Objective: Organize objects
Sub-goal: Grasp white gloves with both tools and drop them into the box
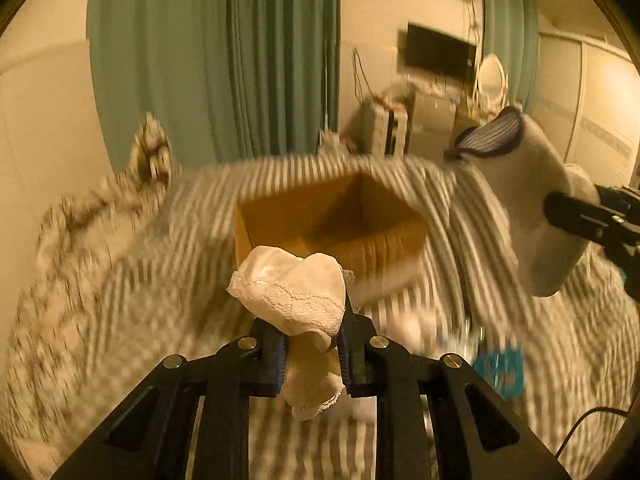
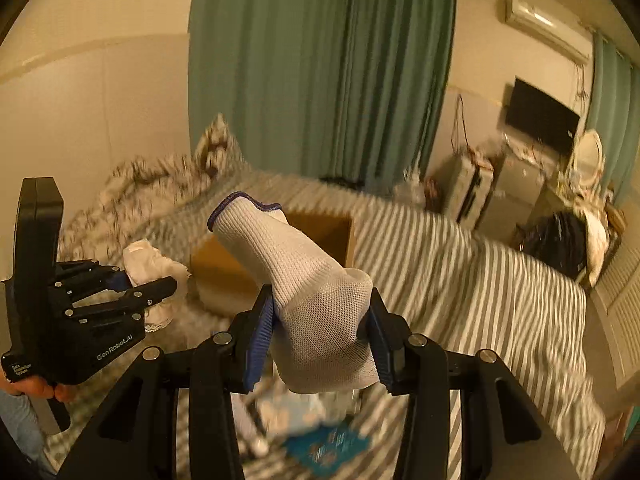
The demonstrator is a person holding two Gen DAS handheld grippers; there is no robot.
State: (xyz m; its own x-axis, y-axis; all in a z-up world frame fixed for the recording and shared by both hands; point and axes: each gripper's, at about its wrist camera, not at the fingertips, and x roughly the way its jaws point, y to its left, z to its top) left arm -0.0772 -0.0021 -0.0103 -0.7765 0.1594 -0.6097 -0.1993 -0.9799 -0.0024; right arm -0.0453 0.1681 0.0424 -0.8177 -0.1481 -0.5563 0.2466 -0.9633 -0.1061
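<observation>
An open cardboard box (image 1: 332, 220) stands on the striped bed; it also shows in the right wrist view (image 2: 328, 228). My left gripper (image 1: 312, 344) is shut on a cream lace-edged sock (image 1: 296, 296), held above the bed just in front of the box. It shows at the left of the right wrist view (image 2: 150, 280), with the lace sock (image 2: 140, 260) in it. My right gripper (image 2: 320, 328) is shut on a white sock with a dark blue cuff (image 2: 316, 296), held above the bed near the box. That sock shows at the right of the left wrist view (image 1: 532, 208).
The bed has a grey-and-white striped cover (image 2: 460, 264) and a patterned blanket (image 1: 80, 240) at the left. A blue packet (image 2: 328, 448) and pale items lie on the bed below the grippers. Green curtains (image 1: 224, 60), a TV (image 2: 540, 120) and cluttered furniture stand behind.
</observation>
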